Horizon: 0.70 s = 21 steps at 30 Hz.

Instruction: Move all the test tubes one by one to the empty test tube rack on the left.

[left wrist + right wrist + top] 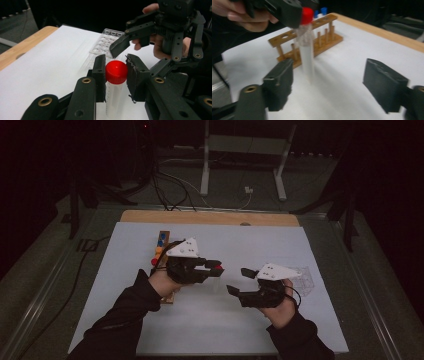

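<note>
Left gripper holds a red-capped tube over the white mat; right gripper stands open beside it.

High view: left gripper [212, 267] carries the tube [216, 281] between rack [161, 243] and right gripper [239, 281]. Left gripper view: jaws clamp the red cap [116, 72]. Right gripper view: jaws wide, empty. Likely next: carry the tube to a rack hole.

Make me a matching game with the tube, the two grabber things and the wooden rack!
Things:
1. left gripper
2. right gripper
3. test tube
4. wooden rack

Descriptions:
A. jaws wide apart, nothing between them
B. clear, with a red cap, hanging upright
C. stands on the white sheet with blue-capped tubes in it
D. jaws clamped on the red cap

Pairs: 1-D, 2-A, 3-B, 4-C
</note>
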Motion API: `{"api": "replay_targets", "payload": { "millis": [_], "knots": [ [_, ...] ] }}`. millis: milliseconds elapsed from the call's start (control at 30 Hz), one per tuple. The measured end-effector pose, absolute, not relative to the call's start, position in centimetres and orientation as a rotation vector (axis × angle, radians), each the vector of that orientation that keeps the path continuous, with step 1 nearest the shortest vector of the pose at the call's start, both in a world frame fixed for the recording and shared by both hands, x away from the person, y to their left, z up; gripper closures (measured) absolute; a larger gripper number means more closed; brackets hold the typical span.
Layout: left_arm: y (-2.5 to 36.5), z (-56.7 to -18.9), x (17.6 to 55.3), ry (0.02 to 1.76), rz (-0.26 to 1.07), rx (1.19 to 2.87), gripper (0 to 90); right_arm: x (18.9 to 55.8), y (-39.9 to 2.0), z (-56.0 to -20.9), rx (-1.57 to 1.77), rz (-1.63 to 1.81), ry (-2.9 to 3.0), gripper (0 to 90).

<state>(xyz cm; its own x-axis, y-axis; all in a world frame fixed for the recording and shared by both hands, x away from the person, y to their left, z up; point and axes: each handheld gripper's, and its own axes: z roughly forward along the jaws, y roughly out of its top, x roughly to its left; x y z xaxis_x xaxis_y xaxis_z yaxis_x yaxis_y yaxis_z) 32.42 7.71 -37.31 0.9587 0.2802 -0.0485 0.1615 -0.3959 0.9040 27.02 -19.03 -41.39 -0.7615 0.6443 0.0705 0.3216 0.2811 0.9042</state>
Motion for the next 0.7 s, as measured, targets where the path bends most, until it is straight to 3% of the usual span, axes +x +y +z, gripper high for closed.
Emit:
{"api": "replay_targets", "payload": {
  "millis": [67,267,367,700],
  "knots": [
    [8.4,-37.0,32.6,0.332,0.139,1.98,71.8,27.0,-19.1,-41.4,0.901,1.471,2.236,14.7],
    [10.8,-35.9,32.7,0.374,0.189,1.961,71.8,26.9,-19.9,-41.7,0.9,1.488,2.248,10.4],
    [12.1,-35.4,32.7,0.402,0.218,1.953,71.8,26.9,-20.1,-41.8,0.898,1.478,2.25,1.5],
    [16.5,-34.5,32.2,0.487,0.303,1.94,71.8,26.9,-20.3,-41.8,0.905,1.493,2.242,0.2]
  ]
}}
